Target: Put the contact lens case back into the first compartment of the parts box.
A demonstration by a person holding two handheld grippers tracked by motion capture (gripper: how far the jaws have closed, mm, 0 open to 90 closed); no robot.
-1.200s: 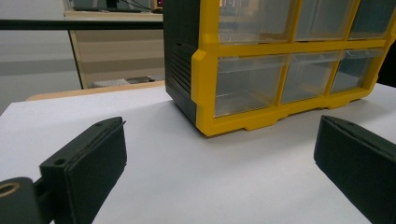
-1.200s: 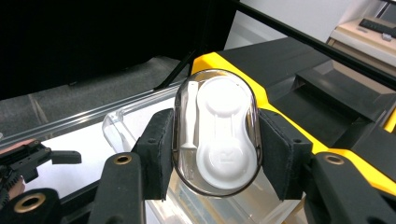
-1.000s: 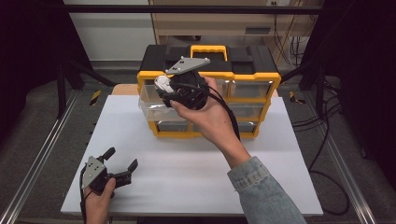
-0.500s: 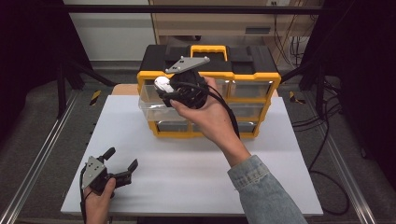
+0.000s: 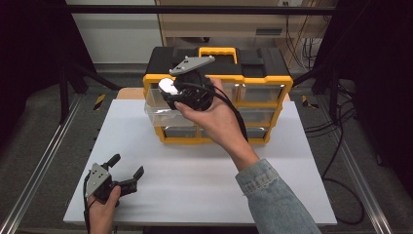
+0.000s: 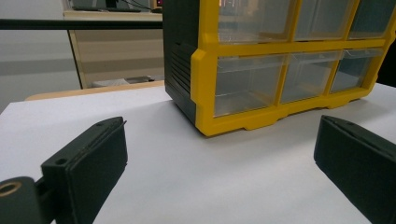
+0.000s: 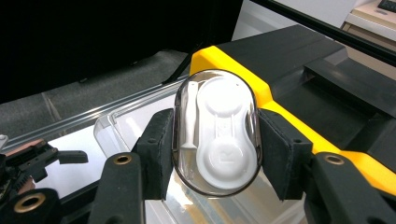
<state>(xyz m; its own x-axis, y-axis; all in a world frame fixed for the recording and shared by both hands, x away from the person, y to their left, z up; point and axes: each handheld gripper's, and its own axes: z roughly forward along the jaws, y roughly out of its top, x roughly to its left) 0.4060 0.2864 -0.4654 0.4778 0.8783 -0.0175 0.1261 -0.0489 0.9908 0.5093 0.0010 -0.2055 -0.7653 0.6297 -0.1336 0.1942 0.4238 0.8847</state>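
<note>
Two grippers are in play; my right gripper [image 7: 215, 154] is clamped on a clear oval case [image 7: 215, 133] with white parts inside, holding it over an open clear drawer [image 5: 158, 108] pulled out of the yellow organiser [image 5: 272, 83]; my left gripper [image 5: 127, 171] rests low on the white table [image 5: 204, 175], jaws spread and empty. I judge the step to be stowing the case; next I'd lower it into the drawer, clear of the drawer's walls, then release.

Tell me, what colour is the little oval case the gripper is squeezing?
The oval case is clear with white parts inside, best seen in the right gripper view.
</note>
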